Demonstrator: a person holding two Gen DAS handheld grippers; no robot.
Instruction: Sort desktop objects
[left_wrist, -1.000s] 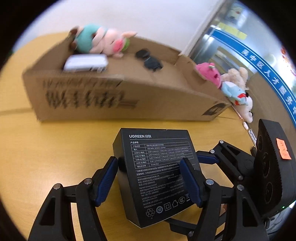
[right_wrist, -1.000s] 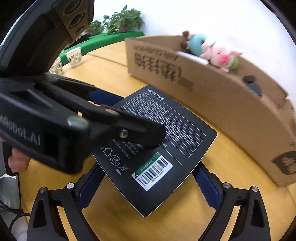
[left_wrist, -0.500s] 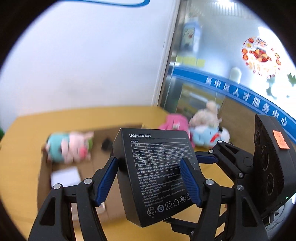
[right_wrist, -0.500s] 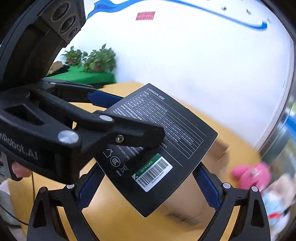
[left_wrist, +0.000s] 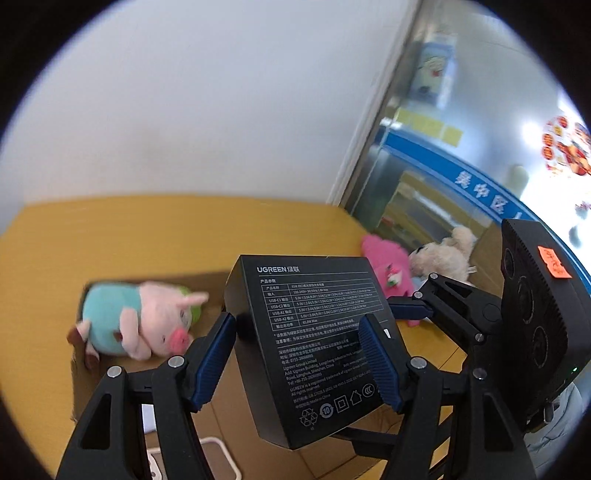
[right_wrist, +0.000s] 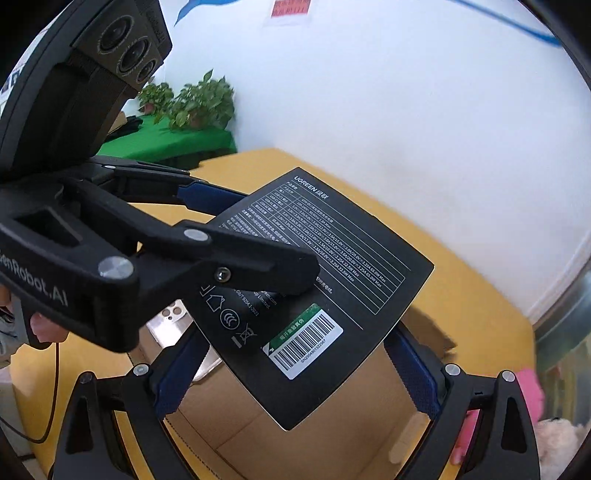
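Black and flat, the UGREEN box (left_wrist: 314, 343) sits clamped between the blue pads of the left claw (left_wrist: 297, 360), while the right claw (right_wrist: 295, 369) grips its other two edges. White spec text and a green-edged barcode label cover its face. Below both claws lies the open cardboard carton (right_wrist: 332, 435), holding a pink plush pig (left_wrist: 147, 321).

Printed in white at the top of the black box (left_wrist: 314, 343): "UGREEN", above a specification table. Lower on it, "UGREEN Group Limited", a "10" symbol; barcode label (right_wrist: 306, 341) at lower centre. On the left tool (right_wrist: 74, 258): "Robot.AI".
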